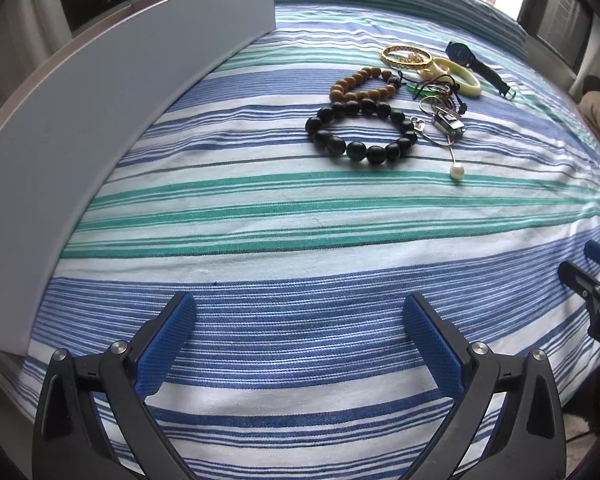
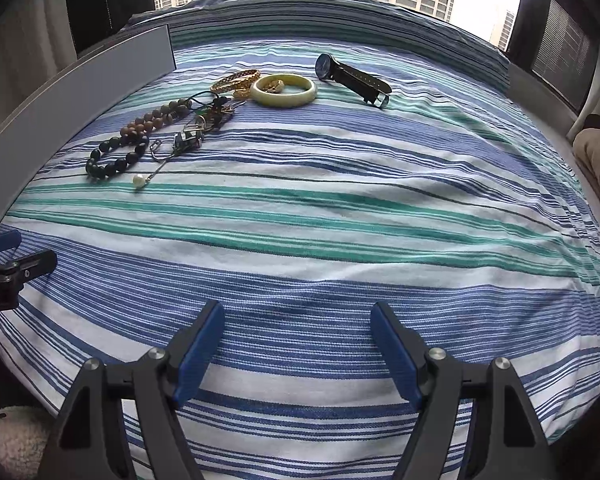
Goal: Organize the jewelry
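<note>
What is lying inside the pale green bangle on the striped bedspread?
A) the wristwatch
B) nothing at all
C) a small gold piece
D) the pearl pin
C: in the right wrist view a small gold piece sits within the ring of the pale green bangle, while the wristwatch and the pearl pin lie apart from it.

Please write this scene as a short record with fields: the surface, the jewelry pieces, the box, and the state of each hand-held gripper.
surface: striped bedsheet
beads: dark bead bracelet; brown bead bracelet
bangles: pale bangle; gold bangle
watch: dark strap, lying apart from the pile
pin: pearl-tipped pin
box: grey box, at the left edge
left hand-held gripper: open, empty
right hand-held gripper: open, empty
</note>
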`<state>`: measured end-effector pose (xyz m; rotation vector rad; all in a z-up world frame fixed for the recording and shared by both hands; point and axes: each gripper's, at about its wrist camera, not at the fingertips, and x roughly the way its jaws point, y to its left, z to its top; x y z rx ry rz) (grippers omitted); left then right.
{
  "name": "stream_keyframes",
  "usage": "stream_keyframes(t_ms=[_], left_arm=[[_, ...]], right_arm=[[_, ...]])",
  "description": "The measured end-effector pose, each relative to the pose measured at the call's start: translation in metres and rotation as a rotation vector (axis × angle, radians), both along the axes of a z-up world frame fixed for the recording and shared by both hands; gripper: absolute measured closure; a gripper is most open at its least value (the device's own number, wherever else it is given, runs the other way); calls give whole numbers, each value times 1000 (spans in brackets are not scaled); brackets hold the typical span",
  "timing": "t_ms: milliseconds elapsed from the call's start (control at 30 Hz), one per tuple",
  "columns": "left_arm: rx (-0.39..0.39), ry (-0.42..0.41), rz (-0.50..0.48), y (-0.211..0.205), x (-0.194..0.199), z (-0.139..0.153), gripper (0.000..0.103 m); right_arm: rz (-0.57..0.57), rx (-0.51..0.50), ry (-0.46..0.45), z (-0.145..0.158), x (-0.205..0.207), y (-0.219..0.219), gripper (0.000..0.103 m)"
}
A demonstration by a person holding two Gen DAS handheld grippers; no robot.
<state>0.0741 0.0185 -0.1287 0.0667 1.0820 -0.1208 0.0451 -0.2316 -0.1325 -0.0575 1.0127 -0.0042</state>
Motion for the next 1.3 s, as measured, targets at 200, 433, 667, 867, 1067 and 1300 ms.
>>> stream_keyframes(t_ms=[200, 433, 667, 867, 1067, 1300], left_arm=[[-9, -19, -25, 0, -1, 0, 0], [-3, 1, -15, -1, 1, 0, 0], [0, 18, -20, -1, 3, 0, 0], [2, 25, -25, -1, 3, -1, 0], [5, 45, -50, -2, 5, 0, 0], [12, 82, -65, -3, 7, 0, 0]], right_arm=[[-8, 32, 6, -3, 1, -4, 26], [-12, 31, 3, -4, 1, -2, 25], [-12, 33, -3, -4, 0, -1, 25], [-12, 31, 8, -4, 1, 0, 24], [27, 59, 155, 0, 15, -3, 24], [76, 207, 162, 50, 88, -27, 24]])
